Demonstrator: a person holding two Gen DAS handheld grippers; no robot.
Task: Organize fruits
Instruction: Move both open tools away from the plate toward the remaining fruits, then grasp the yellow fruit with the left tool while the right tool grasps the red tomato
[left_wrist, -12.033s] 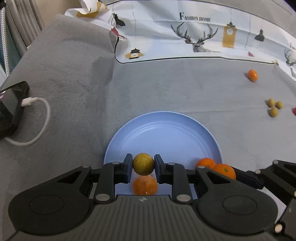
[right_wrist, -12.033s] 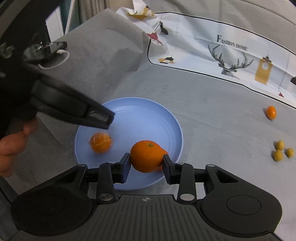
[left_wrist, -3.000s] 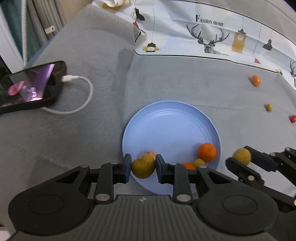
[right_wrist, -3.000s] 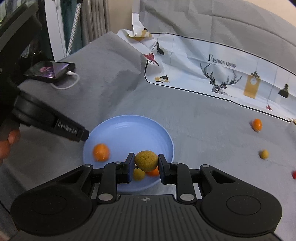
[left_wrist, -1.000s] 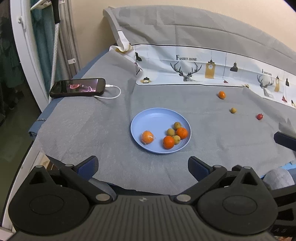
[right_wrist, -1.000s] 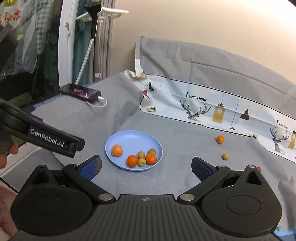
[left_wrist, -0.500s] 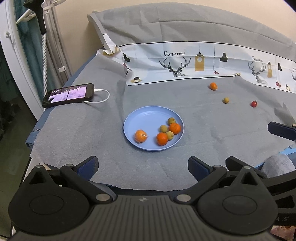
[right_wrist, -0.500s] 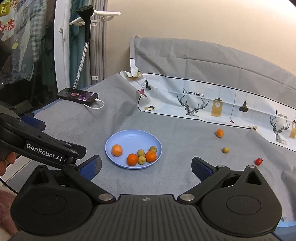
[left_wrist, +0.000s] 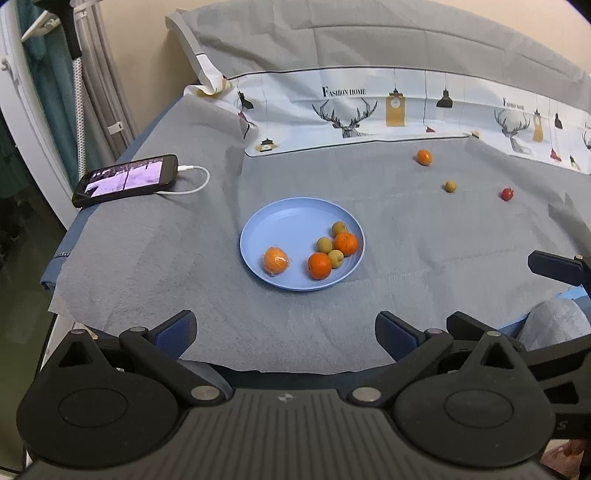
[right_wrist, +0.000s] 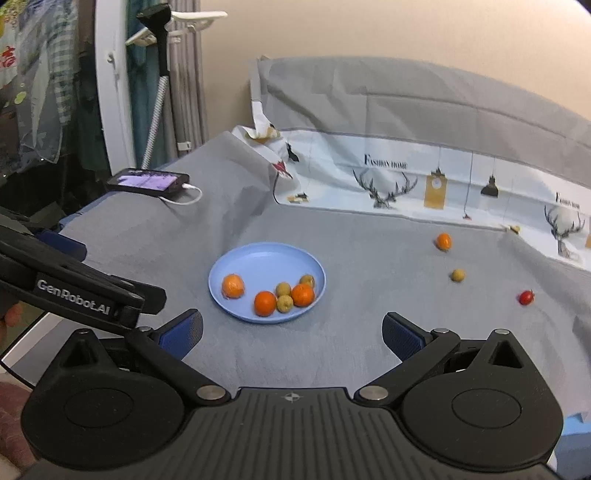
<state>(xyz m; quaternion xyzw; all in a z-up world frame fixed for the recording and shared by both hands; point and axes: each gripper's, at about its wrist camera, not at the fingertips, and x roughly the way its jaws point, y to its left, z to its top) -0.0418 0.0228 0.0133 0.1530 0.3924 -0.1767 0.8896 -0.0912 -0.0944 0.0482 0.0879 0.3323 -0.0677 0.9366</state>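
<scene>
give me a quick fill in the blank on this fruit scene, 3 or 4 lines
1. The fruits gathered so far sit on a plate coloured ____.
2. The number of fruits on that plate is ____.
3. Off the plate, on the grey cloth, the fruit farthest right is the small ____ one.
4. The left gripper and the right gripper both have their jaws ____ and hold nothing.

Missing words: blue; six; red; open

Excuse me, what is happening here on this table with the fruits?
A person holds a claw in each hand and is gathering fruit onto the blue plate. Six fruits already lie on it. The left claw and right claw are both open and empty, back from the plate. An orange, a small yellow fruit and a red fruit remain on the cloth.
</scene>
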